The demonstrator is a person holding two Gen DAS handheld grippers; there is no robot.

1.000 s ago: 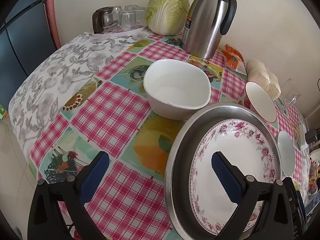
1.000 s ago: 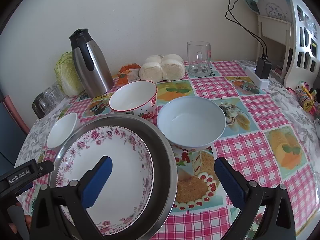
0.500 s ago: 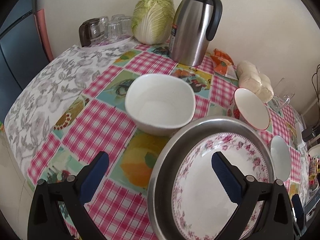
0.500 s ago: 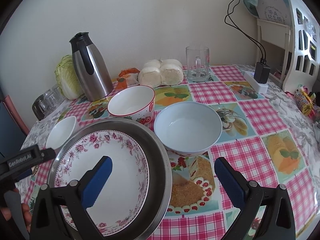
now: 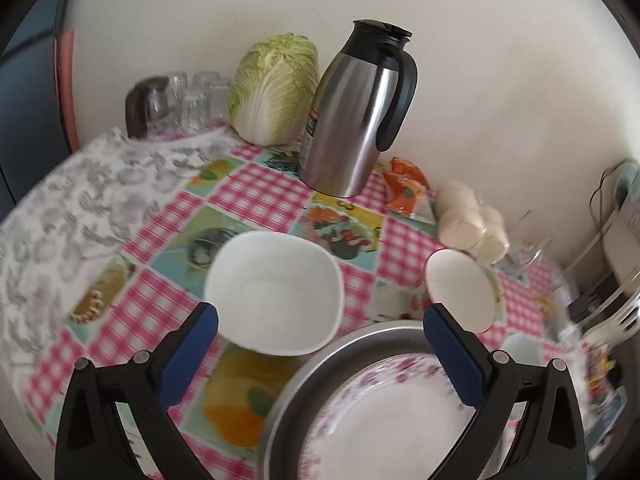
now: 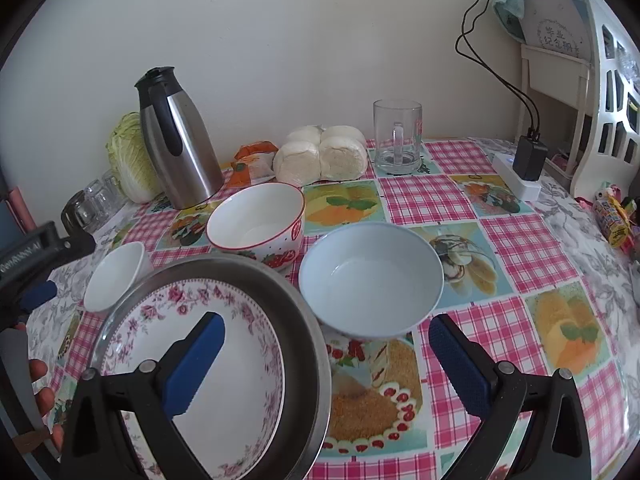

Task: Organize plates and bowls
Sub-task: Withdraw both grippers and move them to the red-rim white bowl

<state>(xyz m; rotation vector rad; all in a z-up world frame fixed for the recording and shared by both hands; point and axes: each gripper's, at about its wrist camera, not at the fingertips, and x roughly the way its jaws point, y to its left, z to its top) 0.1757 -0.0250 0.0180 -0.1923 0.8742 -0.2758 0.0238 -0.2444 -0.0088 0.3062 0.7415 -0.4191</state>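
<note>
Nearby — thermos [image 5: 356, 116], cabbage [image 5: 276, 88], buns [image 6: 320, 156].

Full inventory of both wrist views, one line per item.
metal tray: 1, silver, near left of table
floral plate: 1, white and pink, in the tray
blue bowl: 1, pale blue, right of the tray
strawberry bowl: 1, white and red, behind the tray
square bowl: 1, white, left of the tray
thermos: 1, steel and black, by the wall
cabbage: 1, green, left of the thermos
buns: several, white, by the wall
glass mug: 1, clear, right of the buns
left gripper: open
right gripper: open
</note>
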